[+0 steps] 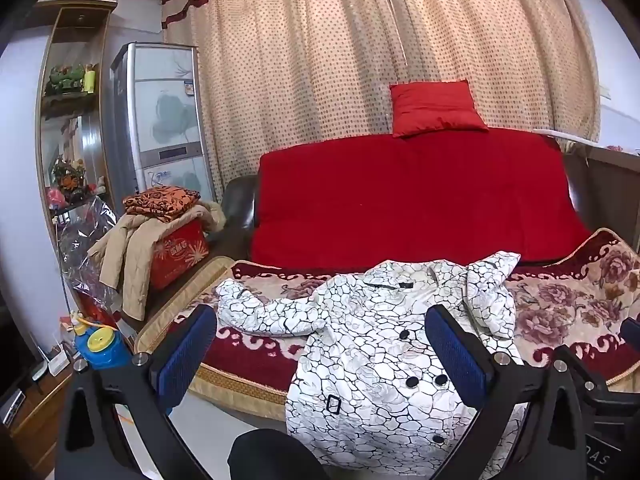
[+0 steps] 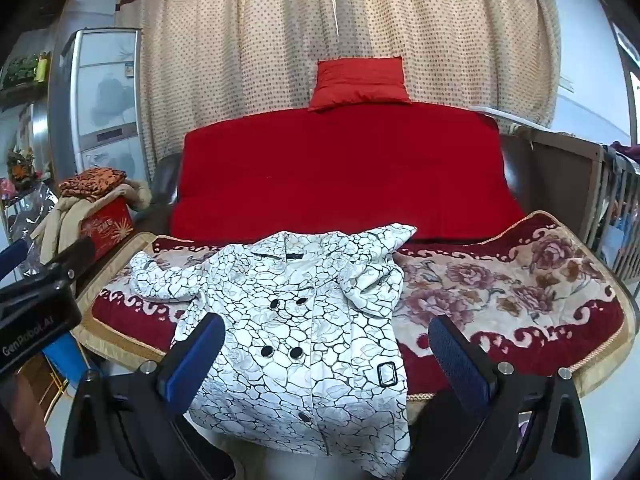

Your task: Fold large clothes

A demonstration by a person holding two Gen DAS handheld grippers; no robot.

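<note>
Folding hasn't really started: the coat (image 1: 372, 344) lies unfolded on the floral blanket (image 1: 568, 312), around 12 o'clock of the left gripper (image 1: 328, 344) and right gripper (image 2: 332, 348), both wide apart, empty.

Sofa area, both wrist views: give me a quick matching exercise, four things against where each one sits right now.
Things:
1. white coat
2. red cushion
3. orange patterned cloth
4. beige jacket

Places:
A. draped over the red box's side
B. spread on the floral blanket, hem over the front edge
C. on top of the sofa back
D. folded on top of the red box

Pairs: 1-B, 2-C, 3-D, 4-A
</note>
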